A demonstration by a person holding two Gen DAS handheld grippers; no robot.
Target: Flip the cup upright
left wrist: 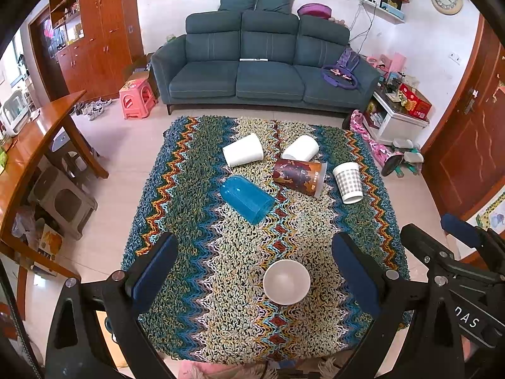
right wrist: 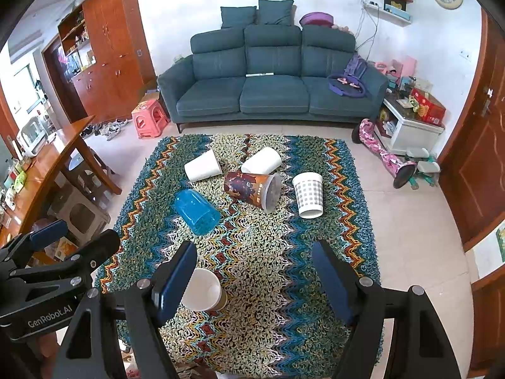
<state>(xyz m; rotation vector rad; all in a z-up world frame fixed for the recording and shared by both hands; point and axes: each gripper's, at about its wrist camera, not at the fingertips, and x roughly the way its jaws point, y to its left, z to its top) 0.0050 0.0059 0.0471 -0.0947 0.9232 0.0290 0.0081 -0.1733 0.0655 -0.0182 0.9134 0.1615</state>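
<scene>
One paper cup (left wrist: 286, 281) already stands upright near the front of the zigzag rug (left wrist: 195, 300); the left gripper (left wrist: 255, 279) and right gripper (right wrist: 255, 279) hover wide open and empty; next, I judge, comes reaching for the tipped blue cup (right wrist: 197, 211), squeezing gently.

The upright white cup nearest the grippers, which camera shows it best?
The left wrist view: the upright white cup sits unobstructed between the open fingers, its rim and inside fully visible. In the right wrist view that gripper's left finger hides part of it.
</scene>
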